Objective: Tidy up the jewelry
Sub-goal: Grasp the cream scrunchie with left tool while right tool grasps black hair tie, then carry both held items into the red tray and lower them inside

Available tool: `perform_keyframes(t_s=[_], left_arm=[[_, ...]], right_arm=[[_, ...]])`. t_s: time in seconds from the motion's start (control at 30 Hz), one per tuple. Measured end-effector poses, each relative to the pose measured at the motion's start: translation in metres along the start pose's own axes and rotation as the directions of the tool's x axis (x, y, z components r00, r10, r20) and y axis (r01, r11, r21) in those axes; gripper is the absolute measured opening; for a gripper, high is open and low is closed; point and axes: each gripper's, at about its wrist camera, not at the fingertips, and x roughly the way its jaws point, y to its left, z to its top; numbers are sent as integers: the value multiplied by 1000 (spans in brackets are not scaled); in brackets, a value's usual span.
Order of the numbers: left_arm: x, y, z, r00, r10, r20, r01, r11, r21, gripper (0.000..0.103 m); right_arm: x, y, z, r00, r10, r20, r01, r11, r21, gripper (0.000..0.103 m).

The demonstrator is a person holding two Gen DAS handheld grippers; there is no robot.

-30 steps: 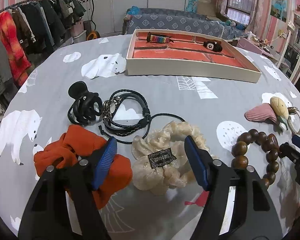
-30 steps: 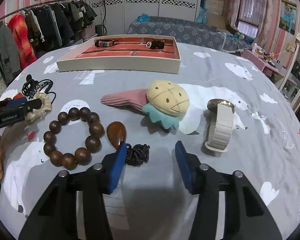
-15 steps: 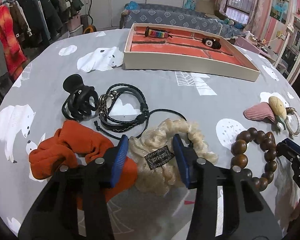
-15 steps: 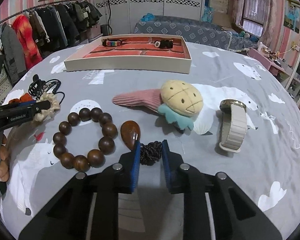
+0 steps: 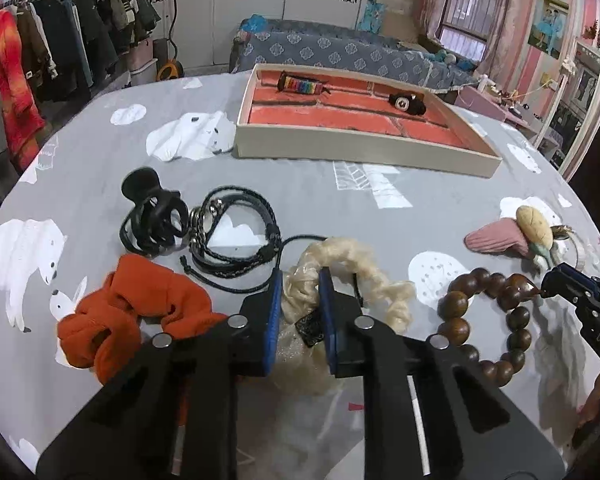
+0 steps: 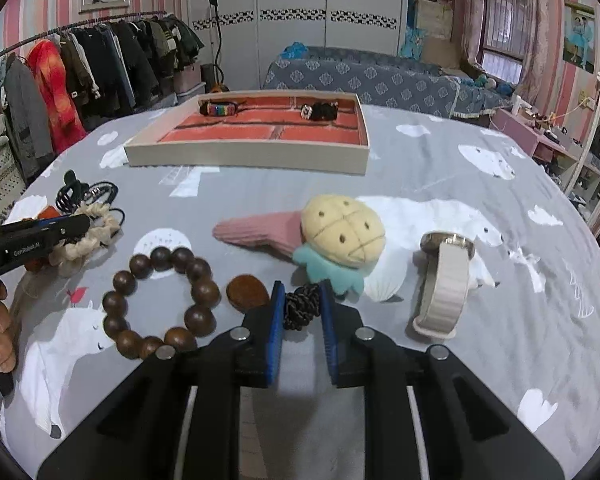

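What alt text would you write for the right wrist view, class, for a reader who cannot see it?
The right gripper pinches a dark braided cord attached to a brown teardrop-shaped wooden pendant on a grey bear-print cloth. A brown wooden bead bracelet lies left; a white-strapped watch lies right.

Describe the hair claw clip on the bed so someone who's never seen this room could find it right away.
Start at the cream tray with the red lining on the polar-bear bedspread, then come toward the camera and left. The hair claw clip lies just left of the braided black cord bracelets and behind the orange scrunchie. It is the only hard, glossy black plastic piece there, with curved interlocking teeth.
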Motion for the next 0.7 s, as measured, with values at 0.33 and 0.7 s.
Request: perform_keyframes(t_s=[0.33,0.7], left_arm=[[-24,-4,20,997,-22,68,23,1000,-5,17],[-28,-17,100,991,-19,134,21,1000,-14,17]], right_arm=[[-19,7,34,996,26,80,-22,999,-46,18],[-19,6,117,983,42,178,-34,998,-50,18]])
